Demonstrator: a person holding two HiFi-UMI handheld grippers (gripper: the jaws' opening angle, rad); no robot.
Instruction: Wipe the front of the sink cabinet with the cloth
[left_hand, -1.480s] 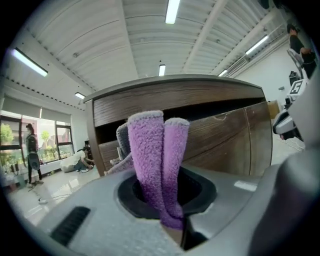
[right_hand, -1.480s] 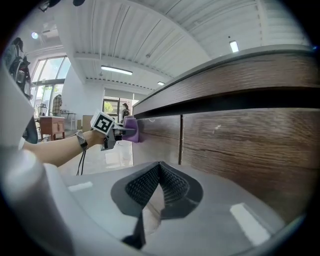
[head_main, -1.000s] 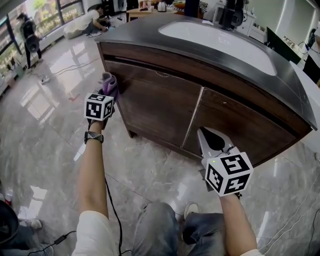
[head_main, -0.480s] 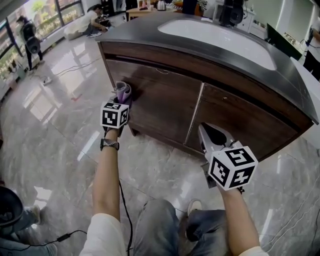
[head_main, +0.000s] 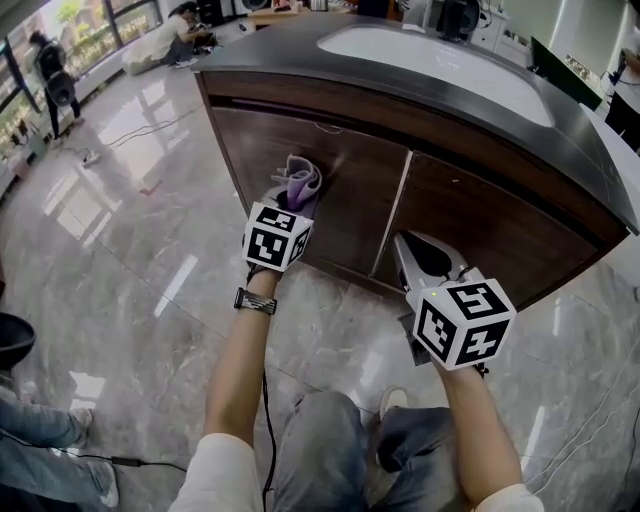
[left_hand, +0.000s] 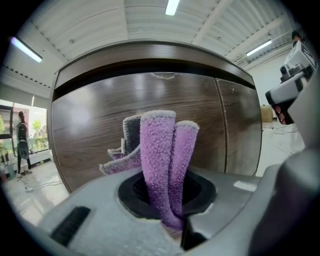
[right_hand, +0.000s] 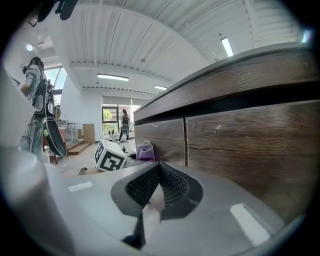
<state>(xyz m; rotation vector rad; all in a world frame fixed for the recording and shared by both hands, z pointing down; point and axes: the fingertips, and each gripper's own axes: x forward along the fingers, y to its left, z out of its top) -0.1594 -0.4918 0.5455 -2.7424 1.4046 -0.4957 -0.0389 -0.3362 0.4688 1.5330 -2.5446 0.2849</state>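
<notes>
- While the purple cloth (left_hand: 159, 155) stands folded between its jaws, the left gripper (left_hand: 172, 222) is clamped on it, facing the sink cabinet (left_hand: 95, 130).
- Seen from the head view, the cloth (head_main: 303, 183) sits at the left door (head_main: 260, 160); actual contact is hard to judge, as the marker cube (head_main: 277, 236) hides the jaws.
- The right gripper (right_hand: 156, 187) has its 2 jaws pressed together on nothing, near the right door (head_main: 480, 235) but apart from it.
- The dark countertop (head_main: 590, 170) is cut off at the head view's top and right edges.

Purple cloth (head_main: 301, 184), dark wood-grain cabinet (head_main: 470, 222)
</notes>
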